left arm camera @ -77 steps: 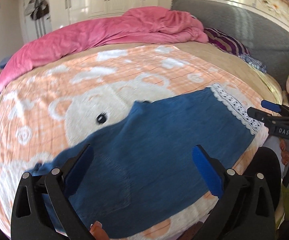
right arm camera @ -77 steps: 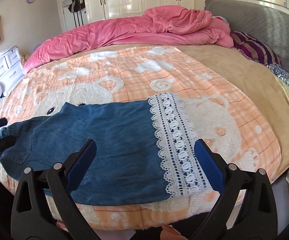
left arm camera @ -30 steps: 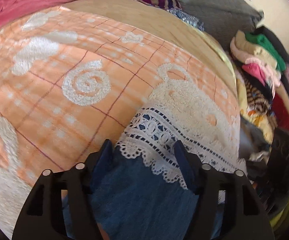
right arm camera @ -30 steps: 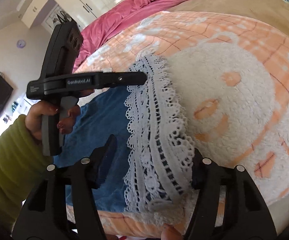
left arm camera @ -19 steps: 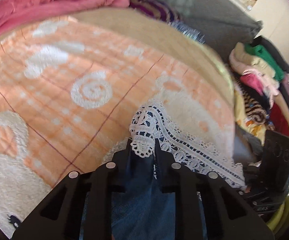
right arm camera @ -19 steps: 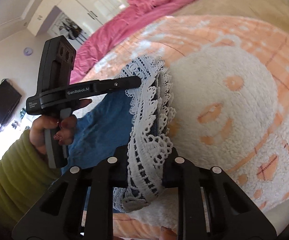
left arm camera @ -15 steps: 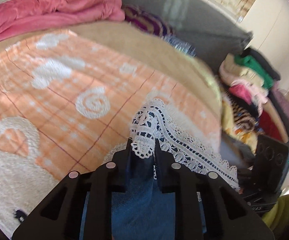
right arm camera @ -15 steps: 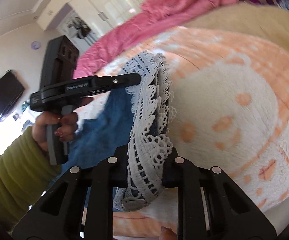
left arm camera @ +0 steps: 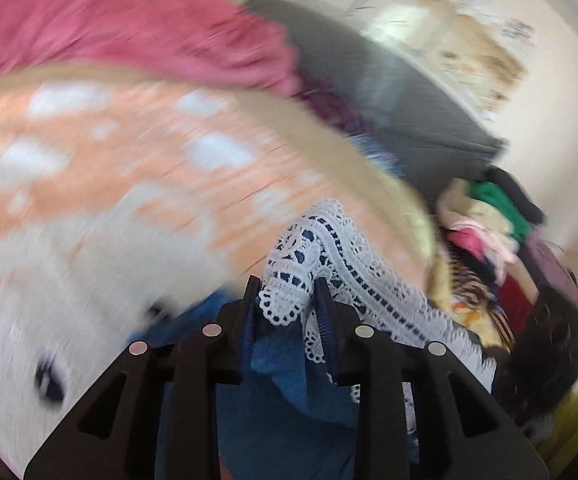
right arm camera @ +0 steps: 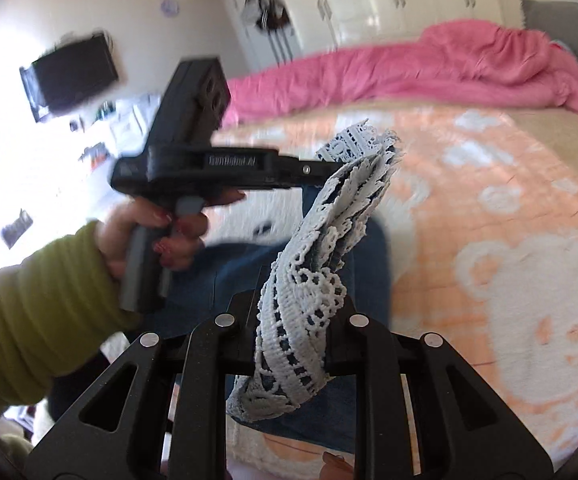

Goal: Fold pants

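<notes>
Lace (right arm camera: 301, 320) is what both tools have hold of: the right gripper (right arm camera: 293, 336) is clamped on the near end of the white hem, and the left gripper (left arm camera: 285, 300) is pinched on the far corner of the same hem. The pants (right arm camera: 249, 272) hang from those two points, hem lifted off the bed (right arm camera: 489, 220) while the blue denim below trails back down onto the blanket. Everything around is smeared, so the lift looks quick.

To fold well from here, I'd say both ends should travel together at one height, keeping the hem stretched straight between them so the lace doesn't bunch. Carry it over toward the waist end, lay the edge down squarely on the denim, and only then let go.
</notes>
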Demonstrator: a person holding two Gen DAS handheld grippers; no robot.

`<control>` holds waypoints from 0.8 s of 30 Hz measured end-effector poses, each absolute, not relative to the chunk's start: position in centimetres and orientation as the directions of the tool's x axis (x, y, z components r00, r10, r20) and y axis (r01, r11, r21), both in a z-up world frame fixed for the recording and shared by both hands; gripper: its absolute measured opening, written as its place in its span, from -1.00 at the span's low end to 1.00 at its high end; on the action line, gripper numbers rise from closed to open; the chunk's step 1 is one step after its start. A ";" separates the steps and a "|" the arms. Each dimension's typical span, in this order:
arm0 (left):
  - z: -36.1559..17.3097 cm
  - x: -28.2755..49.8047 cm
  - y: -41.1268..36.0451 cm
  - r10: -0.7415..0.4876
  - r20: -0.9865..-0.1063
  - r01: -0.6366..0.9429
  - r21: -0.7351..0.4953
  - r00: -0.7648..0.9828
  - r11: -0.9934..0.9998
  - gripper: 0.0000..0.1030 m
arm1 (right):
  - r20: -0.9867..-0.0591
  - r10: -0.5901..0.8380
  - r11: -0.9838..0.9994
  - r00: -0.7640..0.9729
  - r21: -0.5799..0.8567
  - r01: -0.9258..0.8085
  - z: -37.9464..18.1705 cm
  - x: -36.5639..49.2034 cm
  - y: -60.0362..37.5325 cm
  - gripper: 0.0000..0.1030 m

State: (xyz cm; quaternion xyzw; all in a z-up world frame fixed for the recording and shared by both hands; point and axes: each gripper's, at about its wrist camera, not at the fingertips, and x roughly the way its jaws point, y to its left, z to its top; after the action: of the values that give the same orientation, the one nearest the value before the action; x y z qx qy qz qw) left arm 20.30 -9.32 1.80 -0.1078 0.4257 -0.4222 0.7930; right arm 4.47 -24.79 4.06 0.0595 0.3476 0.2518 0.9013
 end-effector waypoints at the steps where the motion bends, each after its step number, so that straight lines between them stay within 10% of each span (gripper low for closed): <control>1: 0.9 20.4 -8.4 -0.740 -0.610 0.523 -0.548 0.283 0.653 -0.47 | -0.621 0.489 0.867 0.612 0.274 -0.416 3.1 4.8 -23.9 -0.72; 8: -1.5 19.5 1.0 -0.754 -0.534 0.174 -0.760 0.382 0.626 0.21 | -0.709 0.424 0.860 0.563 0.120 -0.496 0.7 4.6 -18.6 -0.65; 14: -2.4 16.7 4.3 -0.782 -0.459 0.122 -0.826 0.421 0.550 0.41 | -0.736 0.404 0.787 0.544 -0.025 -0.617 -0.5 3.2 -13.0 -0.25; 24: -3.6 16.3 3.6 -0.769 -0.495 0.129 -0.801 0.405 0.584 0.47 | -0.645 0.489 0.825 0.587 0.124 -0.551 2.9 5.0 -19.4 0.34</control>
State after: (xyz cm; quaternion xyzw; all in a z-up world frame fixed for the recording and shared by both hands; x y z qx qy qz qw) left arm 16.30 3.61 -3.64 -0.3483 0.4594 -0.2943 0.7623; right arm 4.98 -19.41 2.90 -0.0445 0.3477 0.2924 0.8897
